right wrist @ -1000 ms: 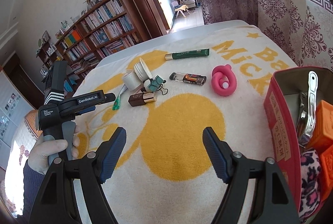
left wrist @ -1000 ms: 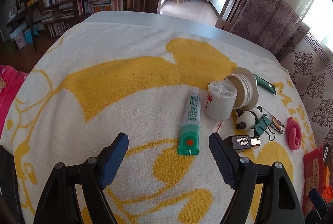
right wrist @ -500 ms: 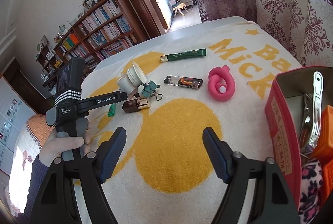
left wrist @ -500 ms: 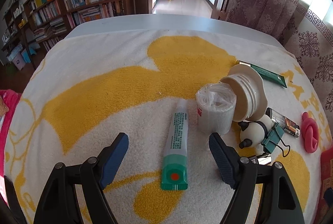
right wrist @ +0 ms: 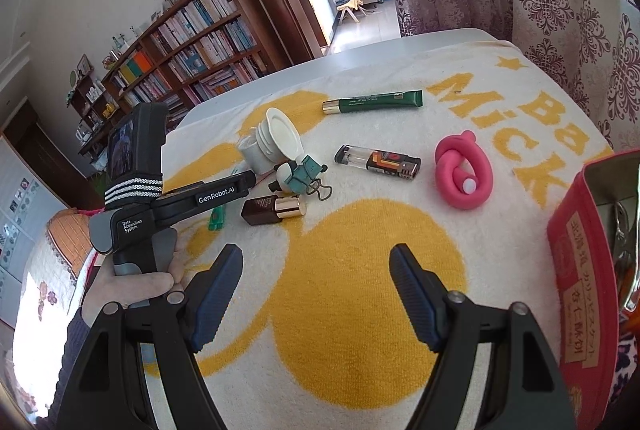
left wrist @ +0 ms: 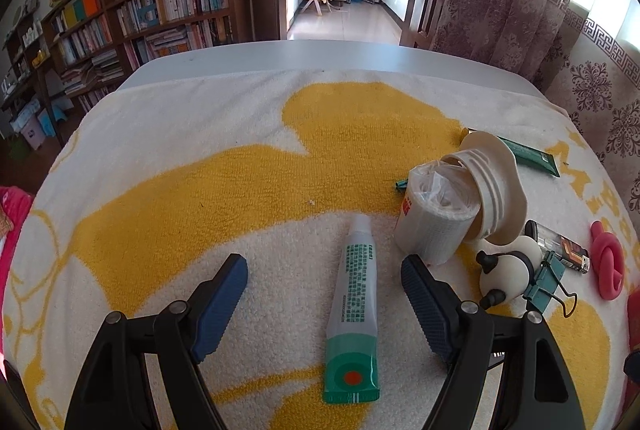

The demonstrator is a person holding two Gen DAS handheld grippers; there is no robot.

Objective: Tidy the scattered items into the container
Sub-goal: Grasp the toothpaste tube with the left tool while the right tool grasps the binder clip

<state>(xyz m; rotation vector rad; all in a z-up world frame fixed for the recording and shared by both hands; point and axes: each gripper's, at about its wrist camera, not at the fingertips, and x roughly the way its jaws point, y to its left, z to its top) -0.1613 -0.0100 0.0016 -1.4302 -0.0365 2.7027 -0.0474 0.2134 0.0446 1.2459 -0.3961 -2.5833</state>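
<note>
Closer now, the left gripper [left wrist: 324, 294] has come forward until the green tube [left wrist: 354, 314] lies between its parted fingers, untouched. Over bare towel [right wrist: 360, 270], the right gripper [right wrist: 316, 294] hangs open too, beside the red tin [right wrist: 580, 270].

White roll [left wrist: 434, 226] crowds the tube [left wrist: 354, 304]; left side free.
</note>
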